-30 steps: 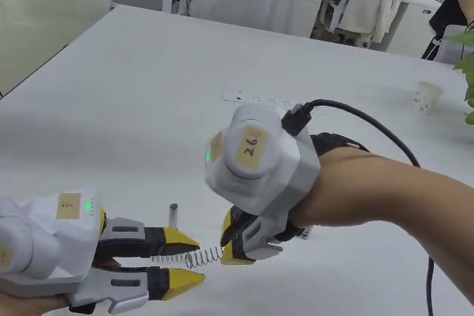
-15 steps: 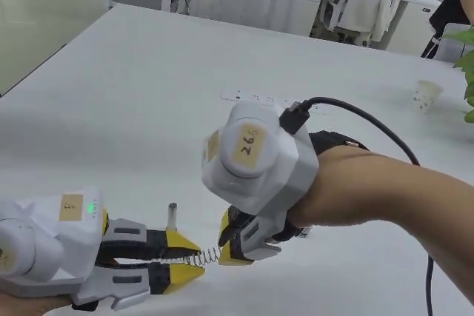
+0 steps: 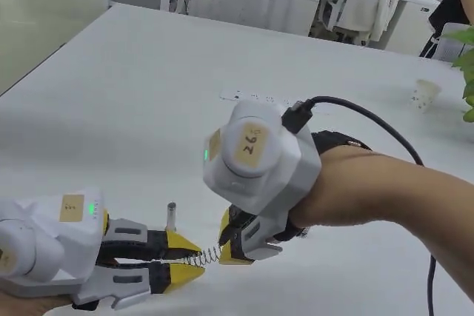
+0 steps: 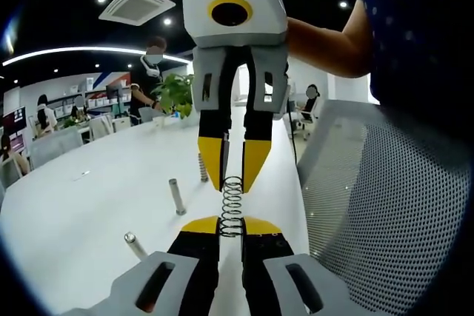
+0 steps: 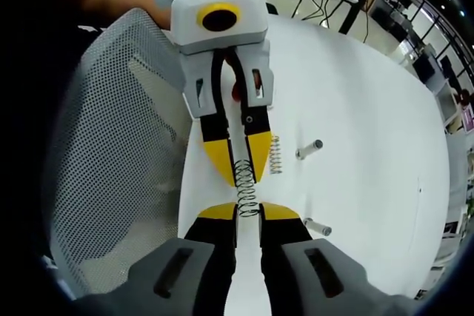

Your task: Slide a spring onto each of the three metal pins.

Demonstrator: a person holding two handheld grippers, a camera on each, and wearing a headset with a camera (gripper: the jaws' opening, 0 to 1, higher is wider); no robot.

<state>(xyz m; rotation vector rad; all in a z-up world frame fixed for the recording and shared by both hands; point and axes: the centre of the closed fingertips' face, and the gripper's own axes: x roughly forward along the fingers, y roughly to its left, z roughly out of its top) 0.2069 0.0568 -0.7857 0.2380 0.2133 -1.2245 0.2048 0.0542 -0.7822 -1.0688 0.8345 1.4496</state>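
— Spring (image 4: 232,205), where is it?
— Off the white table (image 3: 148,109), between both claws: left gripper (image 4: 231,226) clenched on one end, right gripper (image 5: 248,212) clenched on the other. A pin (image 3: 172,216) stands upright nearby.

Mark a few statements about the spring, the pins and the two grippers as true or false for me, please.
1. The spring spans between the tips of the left hand-held gripper and the right hand-held gripper. True.
2. A metal pin stands upright on the table. True.
3. The table is dark wood. False: it is white.
4. Both grippers' jaws gape wide with nothing between them. False: each pair is closed on one end of the spring.
5. The paper cup touches the pin. False: it stands far off, near the table's far edge.
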